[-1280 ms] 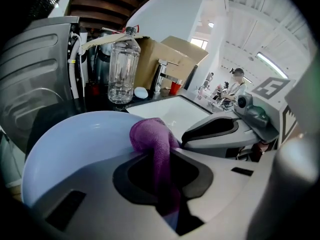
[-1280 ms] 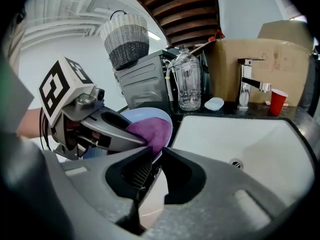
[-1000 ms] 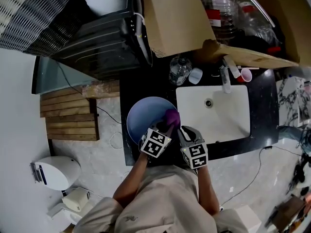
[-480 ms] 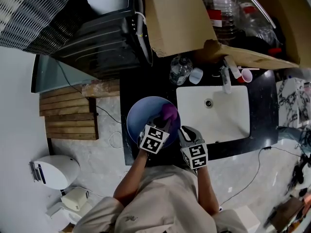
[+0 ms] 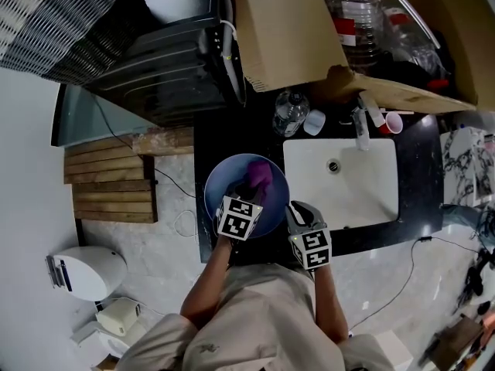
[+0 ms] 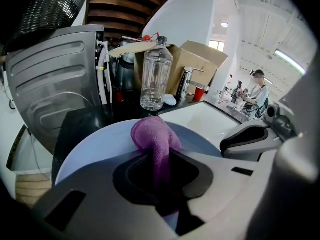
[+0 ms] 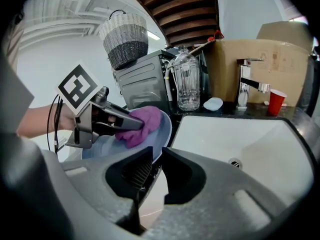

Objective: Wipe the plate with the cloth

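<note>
A pale blue plate (image 5: 232,178) is held tilted over the black counter, left of the sink. My right gripper (image 5: 289,213) is shut on the plate's near right rim; in the right gripper view the rim (image 7: 164,134) runs down between the jaws. My left gripper (image 5: 249,192) is shut on a purple cloth (image 5: 260,176) and presses it against the plate's face. The cloth (image 6: 151,136) bulges out beyond the left jaws onto the plate (image 6: 92,151). From the right gripper view the left gripper (image 7: 131,126) comes in from the left with the cloth (image 7: 142,126) at its tip.
A white sink (image 5: 340,180) with a faucet (image 5: 360,130) lies right of the plate. Behind it stand a clear bottle (image 5: 288,113), a small white cup (image 5: 314,122), a red cup (image 5: 393,120) and a cardboard box (image 5: 286,29). A black appliance (image 5: 166,60) fills the back left.
The left gripper has slid the cloth from the plate's right rim leftward and inward across the plate's face. The right gripper has kept its hold on the rim.
</note>
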Tool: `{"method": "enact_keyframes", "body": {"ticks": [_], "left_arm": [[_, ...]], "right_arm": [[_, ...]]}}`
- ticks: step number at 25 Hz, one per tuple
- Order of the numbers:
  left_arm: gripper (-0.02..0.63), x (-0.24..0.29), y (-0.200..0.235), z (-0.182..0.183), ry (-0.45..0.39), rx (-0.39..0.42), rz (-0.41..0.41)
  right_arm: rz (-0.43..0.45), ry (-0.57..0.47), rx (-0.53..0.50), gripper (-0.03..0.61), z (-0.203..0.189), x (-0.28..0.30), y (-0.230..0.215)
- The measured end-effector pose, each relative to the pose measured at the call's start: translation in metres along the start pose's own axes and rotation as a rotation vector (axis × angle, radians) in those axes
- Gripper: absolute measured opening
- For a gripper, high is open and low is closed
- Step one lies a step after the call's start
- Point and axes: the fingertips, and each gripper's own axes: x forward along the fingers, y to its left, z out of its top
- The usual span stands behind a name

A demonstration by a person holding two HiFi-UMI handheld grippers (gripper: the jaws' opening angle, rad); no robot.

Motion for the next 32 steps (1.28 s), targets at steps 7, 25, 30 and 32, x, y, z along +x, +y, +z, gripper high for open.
{"method": "enact_keyframes", "body": {"ticks": [7,25,30,32], "left_arm": [[0.061,-0.011,0.019,-0.006,0.008,-0.033,0.052],[0.061,-0.044,0.034,-0.037,0.116,-0.055,0.108],[0.061,-0.05,0.027,-0.048,0.137,-0.044,0.097],[0.061,-0.052,0.024,-0.051,0.144,-0.032,0.09]], "right_arm": [[-0.01,0.0,-0.003,0.063,0.0,-0.001,0.0],[-0.053,0.006,-0.022,0.063,0.0,-0.001,-0.001],[-0.076,0.008,-0.023,0.063,0.0,0.0,-0.001],[-0.086,0.006,-0.022,0.063,0.0,0.0,-0.001]]}}
